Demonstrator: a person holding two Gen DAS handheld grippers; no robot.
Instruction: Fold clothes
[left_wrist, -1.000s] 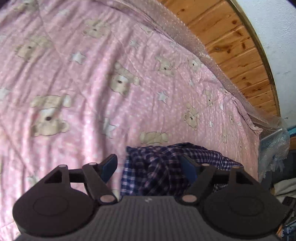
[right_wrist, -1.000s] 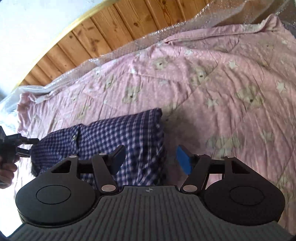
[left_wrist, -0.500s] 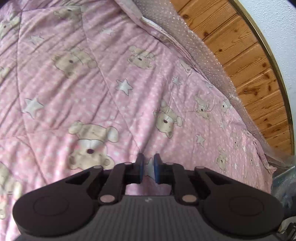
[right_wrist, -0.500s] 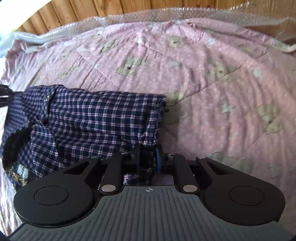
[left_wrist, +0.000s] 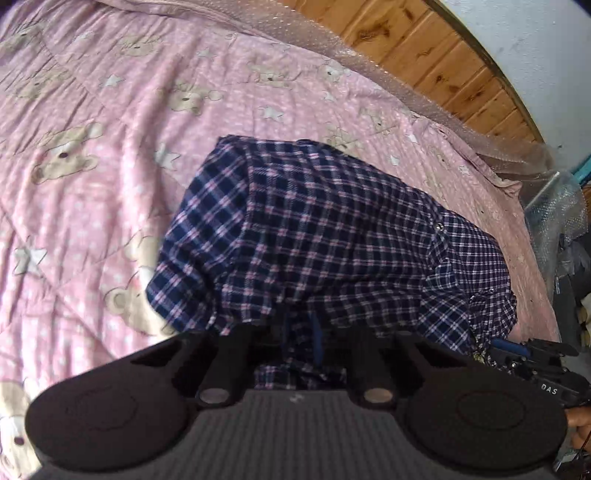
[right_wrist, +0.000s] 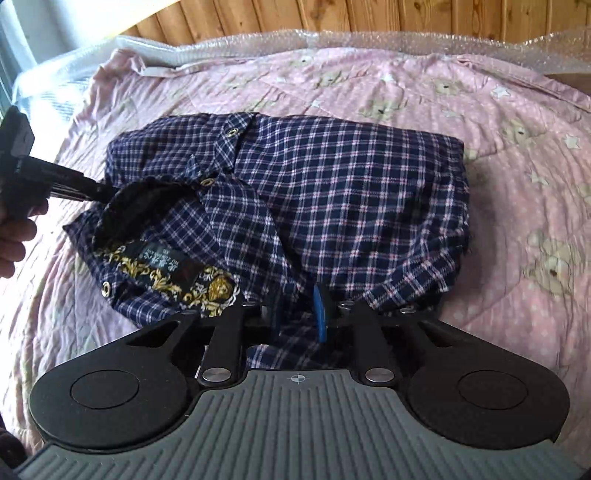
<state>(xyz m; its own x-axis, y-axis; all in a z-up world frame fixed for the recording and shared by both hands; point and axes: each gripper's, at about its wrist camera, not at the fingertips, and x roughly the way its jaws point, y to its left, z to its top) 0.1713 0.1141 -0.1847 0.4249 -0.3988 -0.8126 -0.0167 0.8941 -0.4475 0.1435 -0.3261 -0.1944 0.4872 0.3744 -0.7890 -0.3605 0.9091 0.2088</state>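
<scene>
A navy plaid shirt (left_wrist: 332, 236) lies bunched on the pink bear-print quilt (left_wrist: 92, 147). My left gripper (left_wrist: 299, 332) is shut on the shirt's near edge, with cloth draped over the fingers. In the right wrist view the shirt (right_wrist: 351, 184) shows its collar, snaps and a gold-patterned label (right_wrist: 166, 269). My right gripper (right_wrist: 299, 314) is shut on the shirt's near hem, cloth pinched between the blue pads. The left gripper also shows in the right wrist view (right_wrist: 88, 190), at the shirt's collar end. The right gripper shows at the left view's right edge (left_wrist: 524, 354).
A wooden plank wall (right_wrist: 369, 14) runs behind the bed. Bubble wrap (right_wrist: 406, 40) lines the quilt's far edge. Clutter and plastic (left_wrist: 554, 206) sit past the bed's right end in the left view.
Both grippers went from open to shut on the shirt's edges. The shirt now looks lifted and spread between them, with the collar and label exposed.
</scene>
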